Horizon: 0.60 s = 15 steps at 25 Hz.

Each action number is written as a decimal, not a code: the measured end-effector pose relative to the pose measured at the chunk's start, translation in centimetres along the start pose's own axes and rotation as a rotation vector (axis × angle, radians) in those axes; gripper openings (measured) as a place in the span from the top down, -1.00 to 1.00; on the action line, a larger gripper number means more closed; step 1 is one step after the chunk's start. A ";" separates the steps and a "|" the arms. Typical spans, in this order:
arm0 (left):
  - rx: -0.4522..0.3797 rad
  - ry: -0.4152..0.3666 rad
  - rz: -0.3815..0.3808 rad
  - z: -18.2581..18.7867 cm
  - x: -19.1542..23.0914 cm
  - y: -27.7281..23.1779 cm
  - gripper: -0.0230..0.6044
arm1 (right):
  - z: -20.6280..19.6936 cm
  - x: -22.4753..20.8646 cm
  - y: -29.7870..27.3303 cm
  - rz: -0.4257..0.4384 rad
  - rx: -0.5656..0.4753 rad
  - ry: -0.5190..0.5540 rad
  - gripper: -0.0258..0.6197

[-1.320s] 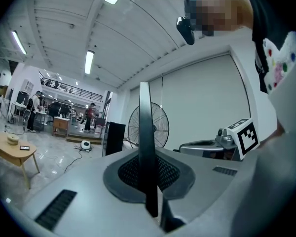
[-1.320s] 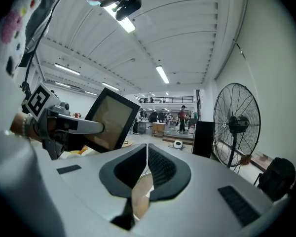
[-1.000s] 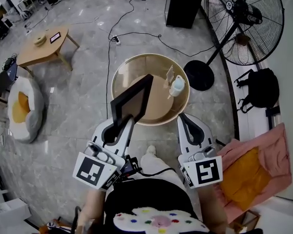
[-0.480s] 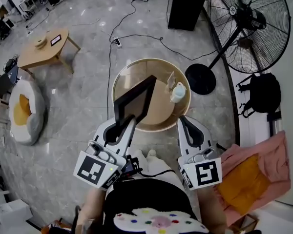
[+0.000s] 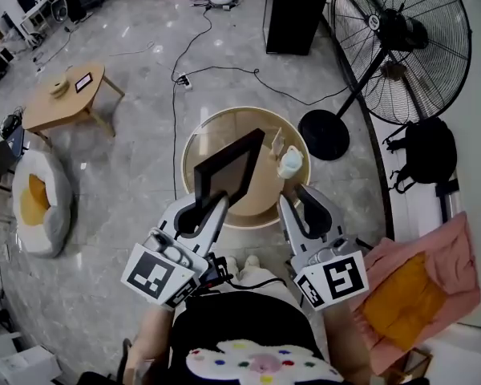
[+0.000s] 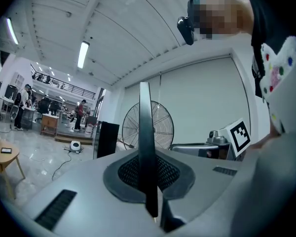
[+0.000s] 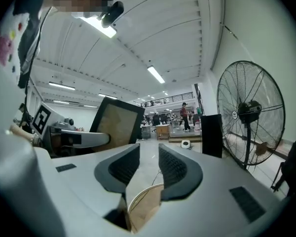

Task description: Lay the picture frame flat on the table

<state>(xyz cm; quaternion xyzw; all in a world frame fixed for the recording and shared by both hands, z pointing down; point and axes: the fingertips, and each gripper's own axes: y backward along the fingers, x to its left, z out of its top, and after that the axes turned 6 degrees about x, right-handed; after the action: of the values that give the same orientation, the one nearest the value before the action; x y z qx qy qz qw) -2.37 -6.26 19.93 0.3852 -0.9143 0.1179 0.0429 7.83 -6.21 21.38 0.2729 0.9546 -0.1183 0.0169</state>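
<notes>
The black picture frame (image 5: pixel 228 171) with a brown panel is held up on edge over the near part of the round wooden table (image 5: pixel 224 115). My left gripper (image 5: pixel 202 204) is shut on its lower edge; in the left gripper view the frame (image 6: pixel 146 147) stands edge-on between the pads. My right gripper (image 5: pixel 301 198) hovers at the table's near right rim. Its jaws have just been opening, and nothing is between them. From the right gripper view the frame (image 7: pixel 116 120) shows at the left, above the left gripper (image 7: pixel 79 139).
A white bottle (image 5: pixel 290 163) and a small clear card stand (image 5: pixel 277 141) sit on the table's right side. A large floor fan (image 5: pixel 401 46) with its round base (image 5: pixel 325 135) stands behind. A black backpack (image 5: pixel 425 155) and pink cloth (image 5: pixel 421 287) lie at the right.
Both grippers have moved forward towards the table, carrying the frame further over it. The right gripper's jaws have parted and the gripper has rolled slightly.
</notes>
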 end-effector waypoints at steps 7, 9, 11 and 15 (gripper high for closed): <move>-0.021 0.000 -0.122 0.4 -0.3 -0.6 0.85 | 0.7 1.6 -1.6 0.075 -0.007 -0.012 0.45; -0.022 0.019 -0.164 0.3 -0.7 -0.8 0.85 | 0.7 1.8 -1.9 0.096 -0.009 -0.026 0.44; -0.017 0.033 -0.202 0.2 -0.9 -0.9 0.85 | 0.7 2.0 -2.3 0.117 -0.007 -0.034 0.44; -0.018 0.061 -0.257 0.2 -1.1 -0.8 0.85 | 0.6 2.4 -2.9 0.144 0.001 -0.054 0.44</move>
<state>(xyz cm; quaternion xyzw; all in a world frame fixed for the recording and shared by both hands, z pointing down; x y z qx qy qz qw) -1.06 -6.06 19.70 0.4948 -0.8568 0.1147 0.0889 4.25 -7.54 21.20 0.3377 0.9316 -0.1246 0.0507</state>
